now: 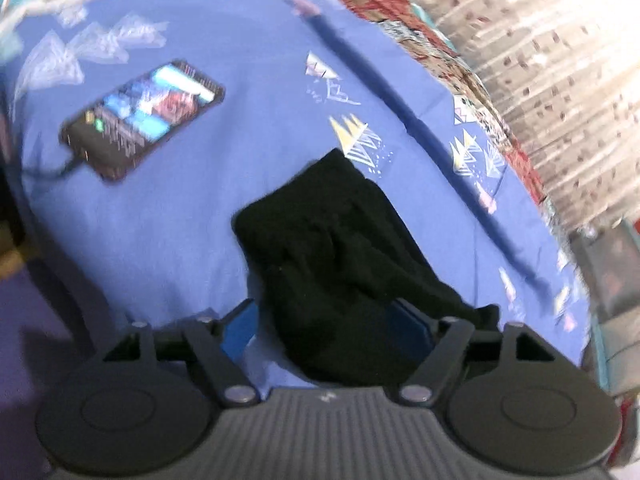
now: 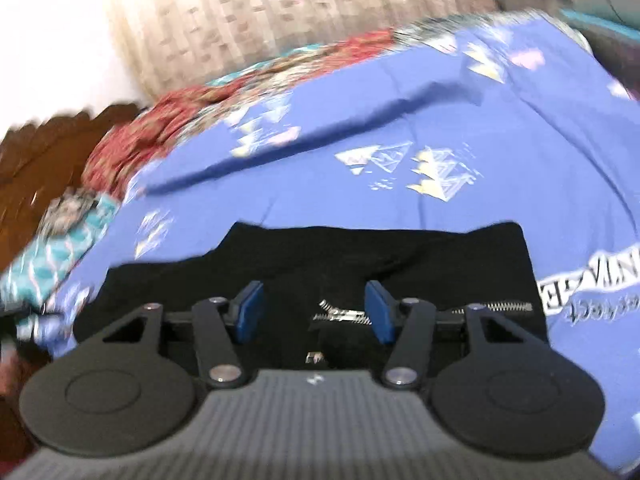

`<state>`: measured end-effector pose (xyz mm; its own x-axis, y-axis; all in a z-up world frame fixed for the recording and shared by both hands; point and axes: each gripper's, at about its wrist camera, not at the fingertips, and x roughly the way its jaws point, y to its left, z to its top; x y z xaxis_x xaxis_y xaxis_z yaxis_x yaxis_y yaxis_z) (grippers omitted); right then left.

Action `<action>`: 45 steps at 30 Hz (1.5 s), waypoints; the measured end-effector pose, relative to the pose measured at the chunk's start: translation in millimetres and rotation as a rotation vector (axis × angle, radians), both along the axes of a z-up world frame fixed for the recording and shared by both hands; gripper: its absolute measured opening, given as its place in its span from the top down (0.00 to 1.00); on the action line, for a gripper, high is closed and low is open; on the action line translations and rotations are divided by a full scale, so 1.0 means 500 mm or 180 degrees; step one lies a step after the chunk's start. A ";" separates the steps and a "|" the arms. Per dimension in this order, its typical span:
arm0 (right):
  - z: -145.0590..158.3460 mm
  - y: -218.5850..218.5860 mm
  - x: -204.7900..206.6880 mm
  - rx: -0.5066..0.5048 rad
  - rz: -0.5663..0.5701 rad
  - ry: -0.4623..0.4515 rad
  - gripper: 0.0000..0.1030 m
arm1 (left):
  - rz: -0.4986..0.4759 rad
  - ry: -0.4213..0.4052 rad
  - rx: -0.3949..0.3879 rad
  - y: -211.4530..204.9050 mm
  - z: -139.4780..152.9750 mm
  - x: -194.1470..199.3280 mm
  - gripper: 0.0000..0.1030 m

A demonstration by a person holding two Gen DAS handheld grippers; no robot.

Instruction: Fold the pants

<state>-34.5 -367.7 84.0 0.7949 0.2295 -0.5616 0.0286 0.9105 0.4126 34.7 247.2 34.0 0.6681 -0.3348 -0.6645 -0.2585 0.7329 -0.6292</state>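
Left hand-held gripper (image 1: 325, 322): jaws wide apart, black pants (image 1: 336, 264) lying between them on the blue bedsheet (image 1: 160, 208), phone (image 1: 142, 120) ahead-left. Right hand-held gripper (image 2: 314, 312): jaws spread, gripping nothing, poised above the pants' zipper (image 2: 344, 314).

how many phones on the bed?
1. The phone lies screen-up, lit, on the blue sheet, seen in the left wrist view, apart from the black pants, cable at its near end. None in the right view; others may be out of frame.
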 end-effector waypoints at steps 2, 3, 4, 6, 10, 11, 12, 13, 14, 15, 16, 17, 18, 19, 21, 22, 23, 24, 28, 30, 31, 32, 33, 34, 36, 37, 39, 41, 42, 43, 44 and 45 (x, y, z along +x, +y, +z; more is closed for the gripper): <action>-0.061 0.005 0.030 0.0107 -0.0088 0.0455 0.72 | -0.0005 0.0022 -0.0099 -0.006 -0.013 0.010 0.24; -0.099 0.011 0.046 0.0179 -0.0047 0.0757 0.68 | -0.0019 0.0026 -0.0108 -0.007 -0.018 0.012 0.22; -0.108 0.019 0.045 0.0147 -0.0078 0.0778 0.68 | -0.0033 0.0029 -0.0110 -0.010 -0.021 0.015 0.21; -0.072 0.040 0.037 -0.0043 -0.0106 0.0673 0.67 | -0.0038 0.0030 -0.0147 -0.005 -0.026 0.010 0.18; 0.036 0.096 0.027 -0.0311 0.0103 0.0056 0.65 | 0.0074 -0.0003 -0.0190 0.019 -0.038 0.015 0.07; 0.049 0.116 0.038 -0.0273 0.0211 0.0021 0.65 | 0.0124 0.0015 -0.0199 0.024 -0.043 0.015 0.07; 0.052 0.136 0.053 -0.0222 0.0299 0.0017 0.66 | 0.0171 0.0053 -0.0233 0.030 -0.050 0.022 0.07; 0.051 0.159 0.068 -0.0135 0.0411 0.0034 0.68 | 0.0201 0.0068 -0.0291 0.035 -0.058 0.030 0.07; 0.044 0.188 0.087 -0.0020 0.0543 0.0075 0.69 | 0.0212 0.0049 -0.0328 0.038 -0.063 0.039 0.07; 0.036 0.216 0.112 0.0114 0.0680 0.0152 0.76 | 0.0220 0.0041 -0.0320 0.038 -0.068 0.048 0.06; 0.027 0.249 0.140 0.0218 0.0811 0.0237 0.84 | 0.0226 0.0060 -0.0296 0.037 -0.074 0.058 0.06; 0.016 0.287 0.160 0.0289 0.0952 0.0295 0.87 | 0.0211 0.0081 -0.0293 0.033 -0.080 0.070 0.06; 0.003 0.332 0.183 0.0347 0.1119 0.0333 0.89 | 0.0187 0.0078 -0.0297 0.029 -0.086 0.079 0.08; -0.007 0.369 0.202 0.0392 0.1240 0.0373 0.90 | 0.0155 0.0064 -0.0284 0.023 -0.087 0.086 0.25; -0.025 0.454 0.246 0.0524 0.1458 0.0557 0.91 | -0.0071 0.0083 -0.0312 0.004 -0.091 0.107 0.63; -0.040 0.492 0.263 0.0556 0.1507 0.0662 0.91 | -0.0126 0.0143 -0.0351 -0.003 -0.097 0.116 0.77; -0.062 0.524 0.283 0.0539 0.1505 0.0795 0.91 | -0.0141 0.0163 -0.0360 -0.010 -0.103 0.122 0.81; -0.097 0.559 0.311 0.0461 0.1458 0.1024 0.91 | -0.0136 0.0155 -0.0321 -0.013 -0.103 0.124 0.84; -0.158 0.585 0.340 0.0745 0.1231 0.1363 1.00 | -0.0205 -0.0045 -0.0221 -0.027 -0.060 0.114 0.87; -0.140 0.570 0.337 0.0859 0.1248 0.1365 0.98 | -0.0392 -0.0332 0.0027 -0.060 -0.008 0.107 0.87; -0.123 0.557 0.329 0.0880 0.1241 0.1262 0.96 | -0.0518 -0.0488 0.0210 -0.088 0.020 0.104 0.87; -0.103 0.534 0.315 0.0921 0.1191 0.1125 0.91 | -0.0648 -0.0633 0.0375 -0.120 0.046 0.106 0.87; -0.091 0.510 0.305 0.0992 0.1139 0.1009 0.91 | -0.0775 -0.0753 0.0502 -0.150 0.066 0.105 0.87; -0.076 0.478 0.292 0.1074 0.1043 0.0895 0.91 | -0.0958 -0.0896 0.0644 -0.192 0.086 0.102 0.87; -0.047 0.407 0.258 0.1157 0.0806 0.0691 0.91 | -0.1434 -0.1180 0.0936 -0.289 0.117 0.093 0.88; -0.034 0.369 0.236 0.1164 0.0676 0.0586 0.91 | -0.1653 -0.1287 0.1052 -0.333 0.122 0.086 0.88; -0.015 0.293 0.187 0.1135 0.0394 0.0403 0.91 | -0.2154 -0.1442 0.1254 -0.435 0.118 0.068 0.87; -0.010 0.228 0.135 0.1157 0.0149 0.0285 0.91 | -0.2607 -0.1460 0.1396 -0.524 0.092 0.049 0.84; -0.015 0.200 0.115 0.1202 0.0048 0.0274 0.91 | -0.2786 -0.1419 0.1454 -0.558 0.075 0.042 0.78; -0.021 0.179 0.096 0.1242 -0.0035 0.0284 0.91 | -0.2952 -0.1357 0.1521 -0.589 0.054 0.034 0.74; -0.030 0.166 0.081 0.1240 -0.0103 0.0305 0.90 | -0.3112 -0.1265 0.1615 -0.617 0.028 0.023 0.71; -0.041 0.156 0.073 0.1212 -0.0157 0.0323 0.87 | -0.3217 -0.1192 0.1706 -0.633 0.013 0.016 0.67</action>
<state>1.9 -289.9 63.4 0.7550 0.3994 -0.5201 0.1265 0.6895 0.7132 42.6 -69.5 40.3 0.4443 -0.5590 -0.7001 0.7172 0.6902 -0.0960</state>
